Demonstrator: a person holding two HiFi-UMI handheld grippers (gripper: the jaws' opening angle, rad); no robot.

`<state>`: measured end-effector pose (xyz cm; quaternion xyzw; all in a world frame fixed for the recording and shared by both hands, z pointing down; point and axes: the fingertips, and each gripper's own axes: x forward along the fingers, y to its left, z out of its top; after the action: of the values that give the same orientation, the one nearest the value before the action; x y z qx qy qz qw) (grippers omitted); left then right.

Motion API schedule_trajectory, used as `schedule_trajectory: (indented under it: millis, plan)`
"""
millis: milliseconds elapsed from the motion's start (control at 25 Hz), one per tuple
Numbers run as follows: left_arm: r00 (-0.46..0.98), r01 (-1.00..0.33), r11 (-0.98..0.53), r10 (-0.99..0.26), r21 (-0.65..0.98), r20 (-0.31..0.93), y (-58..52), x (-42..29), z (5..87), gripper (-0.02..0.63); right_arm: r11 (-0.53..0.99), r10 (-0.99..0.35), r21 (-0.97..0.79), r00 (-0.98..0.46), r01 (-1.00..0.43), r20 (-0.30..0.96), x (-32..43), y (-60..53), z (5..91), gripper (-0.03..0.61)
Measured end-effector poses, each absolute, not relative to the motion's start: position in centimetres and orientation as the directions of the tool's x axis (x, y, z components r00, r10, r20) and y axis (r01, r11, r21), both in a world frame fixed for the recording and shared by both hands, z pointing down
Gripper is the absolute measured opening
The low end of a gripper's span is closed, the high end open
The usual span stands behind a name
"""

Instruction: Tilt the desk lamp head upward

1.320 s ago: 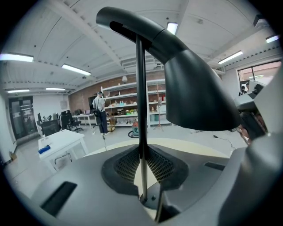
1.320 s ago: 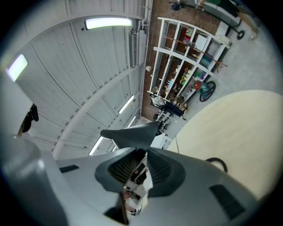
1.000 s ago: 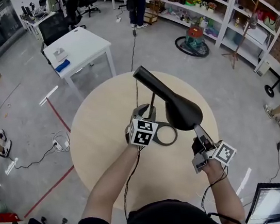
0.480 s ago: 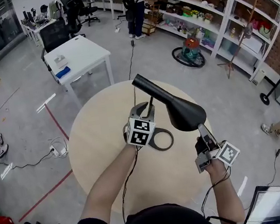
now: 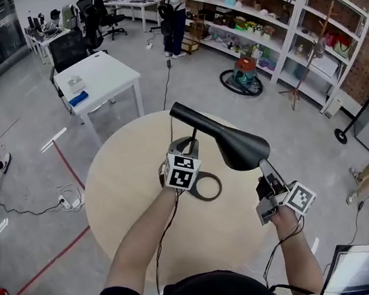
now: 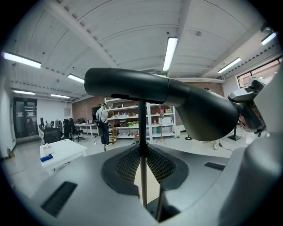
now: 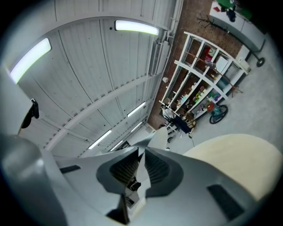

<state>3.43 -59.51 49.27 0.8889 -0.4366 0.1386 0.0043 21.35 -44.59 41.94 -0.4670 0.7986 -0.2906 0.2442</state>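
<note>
A black desk lamp stands on the round pale table (image 5: 125,207), with a ring base (image 5: 207,186), a thin stem (image 6: 142,145) and a long cone head (image 5: 228,140). The head slopes down toward its wide end at the right. My left gripper (image 5: 186,146) is shut on the stem just above the base, and the left gripper view shows the stem pinched between its pads (image 6: 142,154). My right gripper (image 5: 263,166) points up at the underside of the head's wide rim. Its jaws (image 7: 142,152) are shut with nothing between them. Whether they touch the rim I cannot tell.
The lamp's cord runs off the table's far edge. A white desk (image 5: 95,77) stands behind the table. Shelving (image 5: 276,26) lines the right wall and a person (image 5: 170,8) stands by it. More people are at the left and right edges. A monitor (image 5: 350,270) sits low at the right.
The head camera's view has drifted a little. Both grippers and the lamp keep the same places relative to one another, and the lamp head's tilt looks the same.
</note>
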Motion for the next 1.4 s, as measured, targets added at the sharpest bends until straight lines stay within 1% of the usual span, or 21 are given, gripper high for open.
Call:
schedule_trajectory:
  millis: [440, 600, 680, 760, 880, 960, 1040, 1160, 1240, 1400]
  plan:
    - [0.575, -0.78, -0.616, -0.775, -0.11, 0.263, -59.5, 3.4, 49.3, 0.052, 0.398, -0.892, -0.654, -0.439, -0.643, -0.11, 21.5, -44.6, 39.4, 0.049]
    - [0.61, -0.753, -0.649, -0.75, -0.108, 0.256, -58.7, 3.2, 48.5, 0.054, 0.407, -0.889, -0.643, -0.442, -0.648, -0.116, 21.7, -44.6, 38.3, 0.048]
    - [0.63, -0.755, -0.652, -0.75, -0.067, 0.2, -57.8, 2.0, 46.6, 0.054, 0.407, -0.89, -0.645, -0.439, -0.647, -0.121, 21.7, -44.5, 37.9, 0.046]
    - [0.632, -0.768, -0.64, -0.766, -0.041, 0.119, -57.1, 0.1, 43.6, 0.054, 0.413, -0.889, -0.646, -0.439, -0.642, -0.131, 21.6, -44.5, 37.5, 0.044]
    - [0.602, -0.796, -0.6, -0.798, -0.079, -0.007, -56.8, -2.9, 38.4, 0.054, 0.42, -0.886, -0.652, -0.439, -0.631, -0.146, 21.5, -44.6, 37.3, 0.043]
    - [0.597, -0.802, -0.592, -0.801, -0.082, -0.054, -57.4, -4.3, 35.7, 0.054, 0.422, -0.887, -0.648, -0.436, -0.634, -0.15, 21.3, -44.6, 37.2, 0.043]
    - [0.609, -0.793, -0.606, -0.792, -0.063, -0.037, -58.7, -4.8, 34.3, 0.054, 0.425, -0.887, -0.642, -0.435, -0.638, -0.155, 21.1, -44.6, 36.9, 0.043]
    - [0.623, -0.777, -0.627, -0.779, -0.056, 0.069, -61.2, -4.5, 34.9, 0.054, 0.443, -0.879, -0.641, -0.445, -0.627, -0.171, 20.7, -44.7, 36.2, 0.043]
    - [0.65, -0.759, -0.65, -0.752, 0.037, 0.111, -62.4, -4.4, 35.5, 0.055, 0.446, -0.876, -0.639, -0.45, -0.626, -0.171, 20.8, -44.7, 36.1, 0.043]
    - [0.745, -0.658, -0.691, -0.657, 0.299, 0.12, -63.2, -3.7, 36.0, 0.054, 0.444, -0.877, -0.644, -0.45, -0.622, -0.169, 21.1, -44.5, 36.0, 0.043]
